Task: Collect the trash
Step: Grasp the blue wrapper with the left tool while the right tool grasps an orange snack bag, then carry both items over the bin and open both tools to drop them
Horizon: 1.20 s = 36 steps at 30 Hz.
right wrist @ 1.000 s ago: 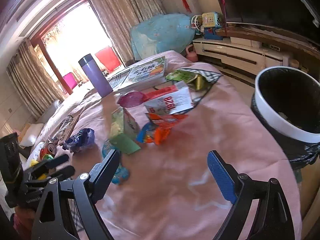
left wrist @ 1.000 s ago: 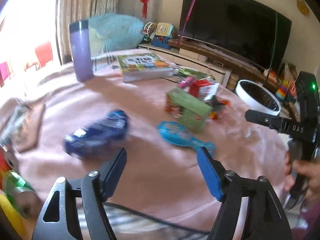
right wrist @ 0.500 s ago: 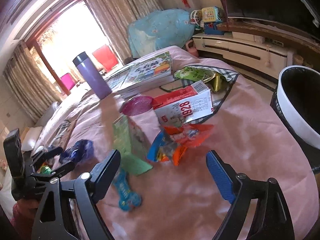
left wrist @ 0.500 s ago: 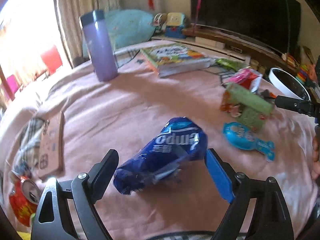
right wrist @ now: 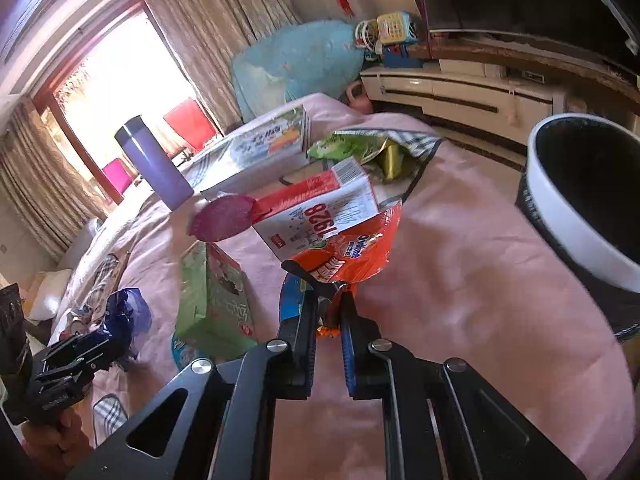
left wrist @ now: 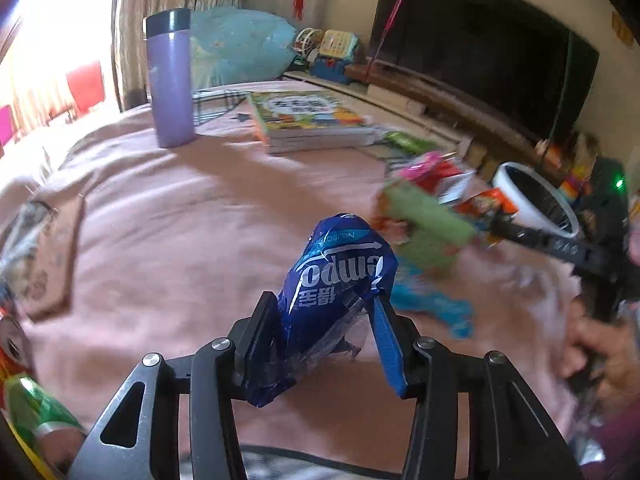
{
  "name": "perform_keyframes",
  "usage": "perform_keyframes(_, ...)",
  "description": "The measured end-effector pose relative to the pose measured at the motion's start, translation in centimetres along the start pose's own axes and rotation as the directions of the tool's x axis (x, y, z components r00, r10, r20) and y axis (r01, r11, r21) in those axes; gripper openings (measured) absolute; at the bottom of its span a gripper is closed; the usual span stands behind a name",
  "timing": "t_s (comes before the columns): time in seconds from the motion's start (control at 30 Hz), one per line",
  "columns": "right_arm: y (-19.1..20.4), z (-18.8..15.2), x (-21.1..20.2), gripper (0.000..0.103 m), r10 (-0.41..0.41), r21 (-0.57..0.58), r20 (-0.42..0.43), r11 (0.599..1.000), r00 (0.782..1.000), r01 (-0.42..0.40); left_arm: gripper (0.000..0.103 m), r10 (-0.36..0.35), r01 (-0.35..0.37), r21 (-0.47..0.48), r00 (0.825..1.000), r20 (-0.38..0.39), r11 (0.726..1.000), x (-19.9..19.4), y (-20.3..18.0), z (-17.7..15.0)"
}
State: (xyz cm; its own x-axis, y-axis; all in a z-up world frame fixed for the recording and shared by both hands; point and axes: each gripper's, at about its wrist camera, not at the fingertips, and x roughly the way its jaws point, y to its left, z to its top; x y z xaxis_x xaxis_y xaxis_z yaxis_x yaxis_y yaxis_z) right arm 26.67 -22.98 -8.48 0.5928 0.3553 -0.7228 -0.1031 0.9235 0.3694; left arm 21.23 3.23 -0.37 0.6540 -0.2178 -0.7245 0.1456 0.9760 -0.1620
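Tongs on the left gripper (left wrist: 324, 312) pinch a crumpled blue wrapper (left wrist: 336, 276), its white lettering upside down, the foil bulging up above the fingers and clear of the pink tablecloth (left wrist: 192, 220). Over on the other side, the right gripper (right wrist: 326, 312) is pressed together on the lower edge of an orange snack bag (right wrist: 352, 252), which stands up between the black finger and the blue one.

Just left of the orange bag lies a green box (right wrist: 214, 300), tilted, with a turquoise wrapper (right wrist: 178, 346) poking out beneath it. Behind the bag sits a red-and-white carton (right wrist: 320, 204) printed "1928", touching a magenta lid (right wrist: 224, 218). Farther back are a green foil packet (right wrist: 352, 146), a stack of picture books (left wrist: 304, 120) and an upright purple tumbler (left wrist: 170, 80).

Beside the table's right edge stands a white-rimmed bin (right wrist: 576, 216) with a black liner, near the orange bag.
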Motion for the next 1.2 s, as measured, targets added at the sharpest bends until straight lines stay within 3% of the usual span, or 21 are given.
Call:
perform_keyframes(0.33, -2.6, -0.5, -4.8, 0.01, 0.021, -0.047, 0.021, 0.999, 1.0, -0.02, 0.045, -0.128, 0.129, -0.042, 0.992, 0.006, 0.991, 0.3, -5.6, -0.2)
perform_keyframes(0.6, -6.1, -0.7, -7.8, 0.01, 0.0, -0.043, 0.042, 0.999, 0.999, 0.002, 0.045, -0.142, 0.141, -0.044, 0.99, -0.007, 0.989, 2.1, -9.8, 0.3)
perform_keyframes(1.2, -12.6, 0.1, -11.8, 0.01, -0.065, 0.02, 0.115, 0.998, 0.991, 0.063, 0.045, -0.159, 0.161, 0.058, 0.986, -0.042, 0.985, 7.5, -17.8, 3.2)
